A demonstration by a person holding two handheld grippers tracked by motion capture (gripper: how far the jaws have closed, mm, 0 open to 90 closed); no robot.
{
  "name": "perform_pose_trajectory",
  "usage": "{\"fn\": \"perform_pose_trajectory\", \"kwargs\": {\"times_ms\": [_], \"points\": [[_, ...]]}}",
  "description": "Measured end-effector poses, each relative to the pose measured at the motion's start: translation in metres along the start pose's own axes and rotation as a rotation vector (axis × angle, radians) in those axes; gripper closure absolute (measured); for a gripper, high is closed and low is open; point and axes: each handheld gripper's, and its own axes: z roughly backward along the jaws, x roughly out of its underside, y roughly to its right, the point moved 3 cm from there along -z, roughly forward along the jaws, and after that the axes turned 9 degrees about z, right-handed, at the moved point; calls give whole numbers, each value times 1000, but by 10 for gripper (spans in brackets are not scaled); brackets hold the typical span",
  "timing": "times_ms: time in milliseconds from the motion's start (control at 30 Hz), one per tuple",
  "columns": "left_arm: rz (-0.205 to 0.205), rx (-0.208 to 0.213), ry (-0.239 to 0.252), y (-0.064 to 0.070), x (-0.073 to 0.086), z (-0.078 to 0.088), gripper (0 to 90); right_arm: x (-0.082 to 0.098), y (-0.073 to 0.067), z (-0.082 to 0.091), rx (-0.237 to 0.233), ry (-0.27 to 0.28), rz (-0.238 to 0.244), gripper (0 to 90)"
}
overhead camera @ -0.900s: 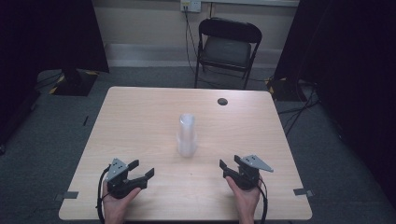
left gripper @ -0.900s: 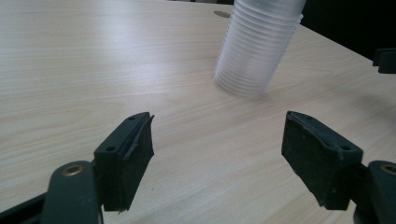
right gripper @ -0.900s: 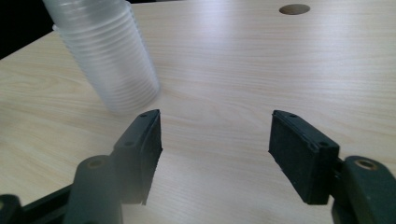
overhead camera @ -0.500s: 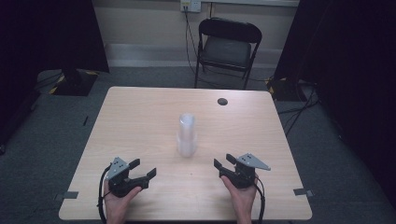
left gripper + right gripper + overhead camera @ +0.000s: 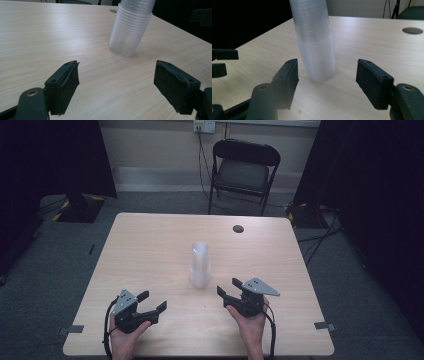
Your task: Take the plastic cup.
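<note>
A tall stack of clear plastic cups [image 5: 200,265] stands upright near the middle of the wooden table [image 5: 150,240]. My left gripper [image 5: 153,300] rests near the front left, open, and nothing is between its jaws. In the left gripper view the stack of cups [image 5: 130,27] stands ahead and slightly right of the open jaws of the left gripper [image 5: 116,85]. My right gripper [image 5: 228,287] is open just to the front right of the stack. In the right gripper view the stack of cups [image 5: 317,47] stands close beyond the right gripper [image 5: 327,85], apart from both pads.
A dark round hole [image 5: 238,228] sits in the tabletop at the back right. A black folding chair [image 5: 245,170] stands behind the table. The table's front edge runs just under both hands. Dark curtains hang on either side.
My right gripper has moved left and slightly forward, closer to the cup stack. The left gripper has stayed in place.
</note>
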Motion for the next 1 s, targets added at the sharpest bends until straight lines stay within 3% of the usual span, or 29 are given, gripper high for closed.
{"fn": "perform_pose_trajectory", "kwargs": {"times_ms": [100,333,867,1000], "points": [[-11,5,0,1,-1,-1,204,-11,-3,-6,-31,20,16,323],[-21,15,-4,3,-2,-1,212,-18,-4,-14,-71,15,37,303],[-32,19,-10,7,-1,-6,214,-42,-4,-45,-128,-13,114,300],[-22,13,-15,7,0,-8,213,-49,-4,-54,-122,-7,122,248]]}}
